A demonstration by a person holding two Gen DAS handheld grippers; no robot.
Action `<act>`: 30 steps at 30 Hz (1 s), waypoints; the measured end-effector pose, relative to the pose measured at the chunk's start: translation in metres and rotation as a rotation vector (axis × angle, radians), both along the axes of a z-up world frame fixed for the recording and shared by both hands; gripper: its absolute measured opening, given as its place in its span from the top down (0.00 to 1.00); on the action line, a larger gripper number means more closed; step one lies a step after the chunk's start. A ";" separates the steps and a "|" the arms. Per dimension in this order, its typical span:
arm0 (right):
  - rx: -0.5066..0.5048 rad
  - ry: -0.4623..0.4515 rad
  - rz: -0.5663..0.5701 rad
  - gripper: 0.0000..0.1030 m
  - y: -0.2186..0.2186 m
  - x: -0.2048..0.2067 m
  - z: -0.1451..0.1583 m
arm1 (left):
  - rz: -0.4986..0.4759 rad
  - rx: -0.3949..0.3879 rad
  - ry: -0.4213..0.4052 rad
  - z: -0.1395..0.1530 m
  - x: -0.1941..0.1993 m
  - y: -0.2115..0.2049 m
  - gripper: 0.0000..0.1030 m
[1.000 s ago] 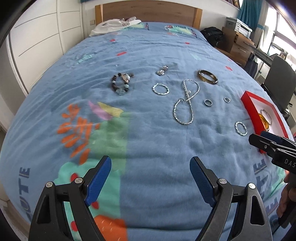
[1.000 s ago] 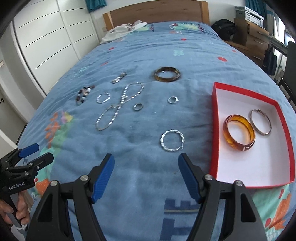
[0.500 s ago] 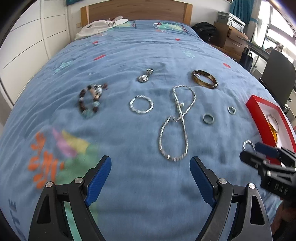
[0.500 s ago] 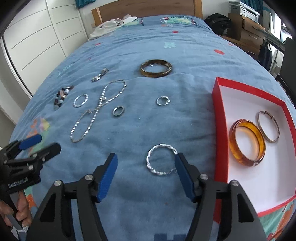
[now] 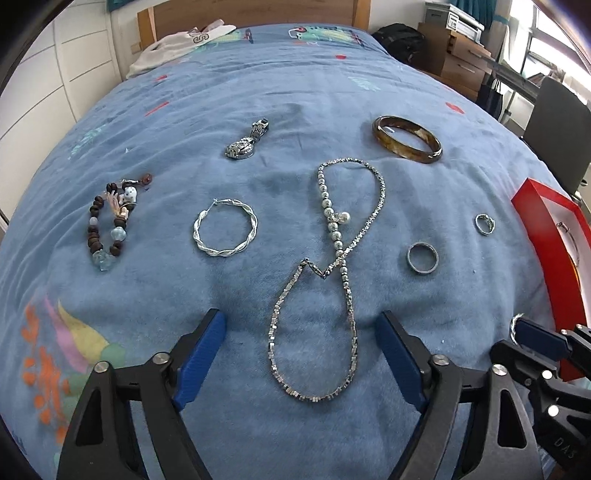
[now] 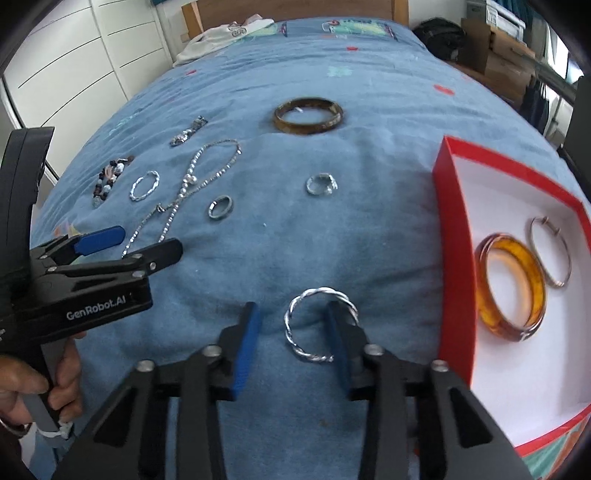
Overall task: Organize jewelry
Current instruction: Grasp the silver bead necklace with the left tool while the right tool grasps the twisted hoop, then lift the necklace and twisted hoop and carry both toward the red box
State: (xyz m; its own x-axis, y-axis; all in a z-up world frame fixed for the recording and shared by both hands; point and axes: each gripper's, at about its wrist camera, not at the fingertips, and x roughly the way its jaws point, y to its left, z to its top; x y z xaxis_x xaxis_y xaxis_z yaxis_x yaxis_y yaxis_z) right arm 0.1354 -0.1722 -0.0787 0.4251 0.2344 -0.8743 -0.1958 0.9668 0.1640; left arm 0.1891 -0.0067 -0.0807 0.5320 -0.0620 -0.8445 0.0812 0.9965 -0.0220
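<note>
A twisted silver hoop [image 6: 320, 325] lies on the blue bedspread [image 6: 369, 229], just left of the red box [image 6: 452, 258]. The right tool [image 6: 293, 328] straddles the hoop's left half, its jaws closing; the right pad sits inside the ring, the left pad outside, not yet pressing. In the box lie an amber bangle [image 6: 511, 284] and a thin hoop [image 6: 550, 254]. Left of the box, the left tool [image 5: 301, 354] stands wide, narrowing, over the silver necklace [image 5: 332, 280].

Blue patterned bedspread [image 5: 147, 110], wooden headboard [image 5: 258, 13], white garment [image 5: 177, 44], black bag [image 5: 399, 40], wooden drawers [image 5: 458, 59].
</note>
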 end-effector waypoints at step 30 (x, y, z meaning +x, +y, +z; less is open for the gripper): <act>0.180 -0.089 0.068 0.95 -0.001 -0.019 0.045 | -0.007 -0.124 -0.111 0.057 -0.029 0.011 0.95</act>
State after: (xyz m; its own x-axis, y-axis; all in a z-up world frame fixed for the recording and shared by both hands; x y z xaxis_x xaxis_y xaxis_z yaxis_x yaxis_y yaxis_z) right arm 0.1164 -0.1735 -0.0337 0.4765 0.4138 -0.7757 -0.2810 0.9077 0.3116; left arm 0.1605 0.0044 -0.0233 0.6205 -0.1659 -0.7665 0.0968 0.9861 -0.1350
